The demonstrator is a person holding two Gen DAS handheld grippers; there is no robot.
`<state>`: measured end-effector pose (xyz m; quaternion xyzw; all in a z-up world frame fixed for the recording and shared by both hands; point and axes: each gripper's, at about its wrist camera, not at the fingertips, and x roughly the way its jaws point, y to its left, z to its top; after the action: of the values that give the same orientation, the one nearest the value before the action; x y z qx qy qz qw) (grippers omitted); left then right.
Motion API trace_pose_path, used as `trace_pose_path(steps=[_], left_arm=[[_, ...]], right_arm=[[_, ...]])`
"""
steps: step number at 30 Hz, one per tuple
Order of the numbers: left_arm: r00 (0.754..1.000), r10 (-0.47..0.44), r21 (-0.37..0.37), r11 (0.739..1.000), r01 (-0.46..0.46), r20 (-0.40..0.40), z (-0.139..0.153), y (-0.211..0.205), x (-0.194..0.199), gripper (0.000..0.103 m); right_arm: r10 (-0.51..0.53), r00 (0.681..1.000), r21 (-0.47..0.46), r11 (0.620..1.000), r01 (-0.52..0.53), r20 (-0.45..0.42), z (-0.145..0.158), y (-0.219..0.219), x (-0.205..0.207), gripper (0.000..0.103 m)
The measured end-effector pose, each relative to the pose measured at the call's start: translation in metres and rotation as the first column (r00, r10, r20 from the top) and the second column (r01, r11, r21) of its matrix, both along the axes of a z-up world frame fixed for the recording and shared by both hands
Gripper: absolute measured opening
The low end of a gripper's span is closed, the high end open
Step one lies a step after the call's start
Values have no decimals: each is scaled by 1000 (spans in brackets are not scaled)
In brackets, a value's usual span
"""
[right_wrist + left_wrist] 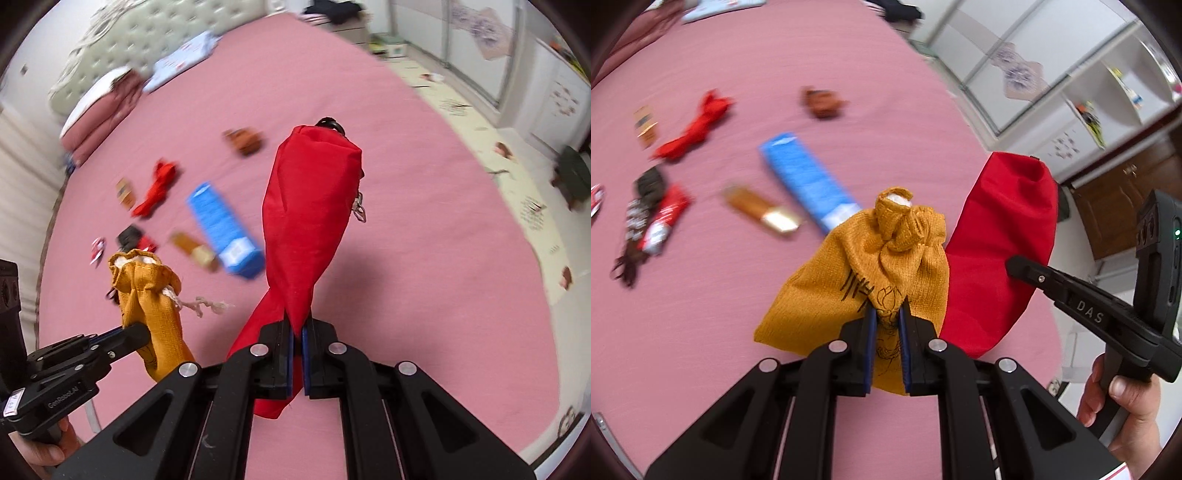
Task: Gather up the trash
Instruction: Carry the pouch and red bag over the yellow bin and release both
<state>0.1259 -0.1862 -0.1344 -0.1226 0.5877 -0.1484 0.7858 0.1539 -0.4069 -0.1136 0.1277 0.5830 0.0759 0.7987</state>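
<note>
Mustard pouch [857, 280] pinched between left fingers [870, 343].

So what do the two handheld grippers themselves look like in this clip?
Both are matte black plastic. The left gripper and the right gripper each have two flat fingers lined with blue pads, angular linkage arms with triangular cutouts, and silver pivot pins. Seen from the side, one body reads "DAS" and shows a green light; the other reads "GenRoboAI". No sleeves are visible.
</note>
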Motion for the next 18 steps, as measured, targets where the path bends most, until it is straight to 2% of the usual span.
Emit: trace_pose_path(steps=[9, 18], left_arm=[[989, -147, -31, 989, 147, 13, 4, -170, 26, 11], [960, -279, -62, 958, 278, -9, -18, -315, 70, 11]], right_arm=[[-137, 991, -39, 990, 137, 11, -1, -153, 0, 4], [-259, 966, -83, 963, 257, -4, -25, -285, 11, 4]])
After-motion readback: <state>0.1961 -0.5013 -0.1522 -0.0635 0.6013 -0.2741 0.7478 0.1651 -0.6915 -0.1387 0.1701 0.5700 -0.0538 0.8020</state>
